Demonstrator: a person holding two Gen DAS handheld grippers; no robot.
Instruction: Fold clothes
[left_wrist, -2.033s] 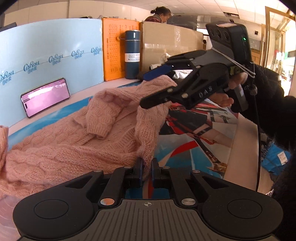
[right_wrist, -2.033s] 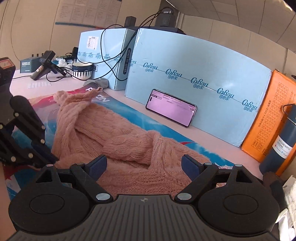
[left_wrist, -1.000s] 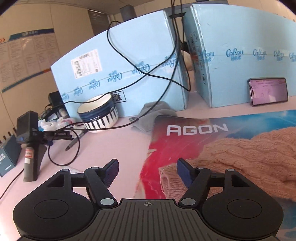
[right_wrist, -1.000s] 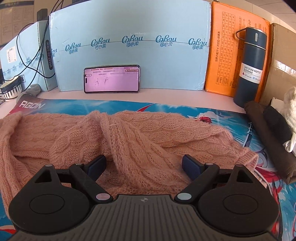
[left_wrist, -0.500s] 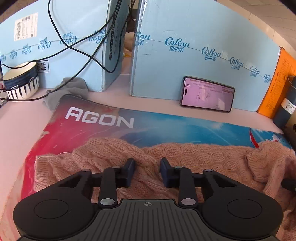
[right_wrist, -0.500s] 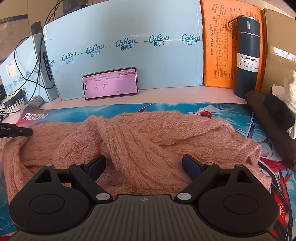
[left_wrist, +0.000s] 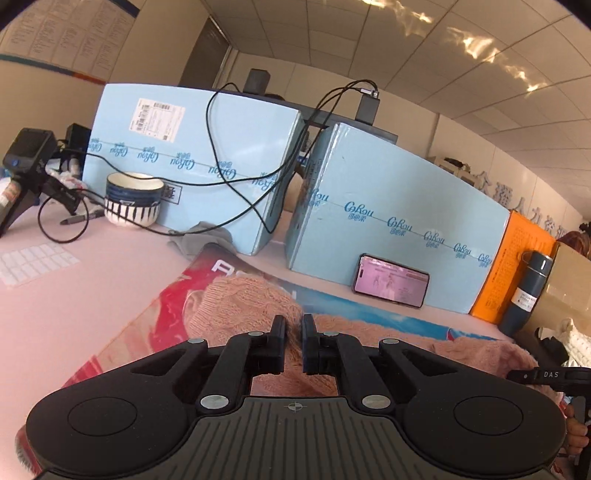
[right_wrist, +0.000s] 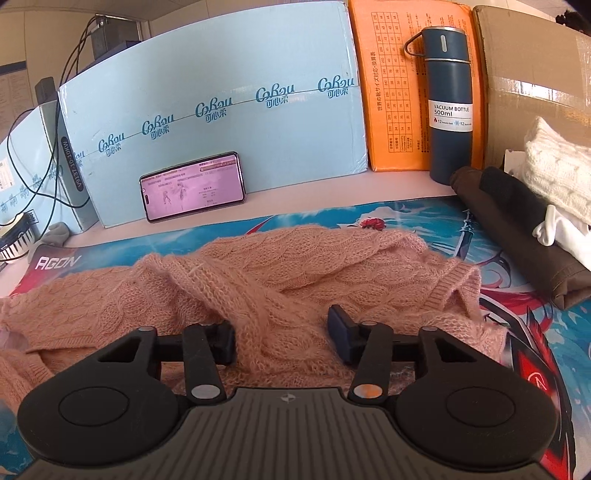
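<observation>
The pink knitted sweater lies crumpled across the printed mat on the pale bench, with its cable pattern in loose folds. The left tongs are pressed together and pinch a fold of the sweater's fuzzy edge at the end of the mat that carries white letters. The right tongs sit low over the middle of the sweater and are closing; a thick ridge of the knit is between the two fingers, but the pads do not press it yet. In the left view, a black piece of the right tongs reaches in from the right edge, near the far end of the sweater. Behind the mat stand two light blue boxes, and a phone with a lit pink screen leans against the nearer one. An orange box and a dark blue bottle stand further right, in front of a brown cardboard box. Beside the mat on the right lie folded dark clothes with white clothes on top. At the left of the bench stands a striped bowl, with black cables hanging over the boxes behind it.
</observation>
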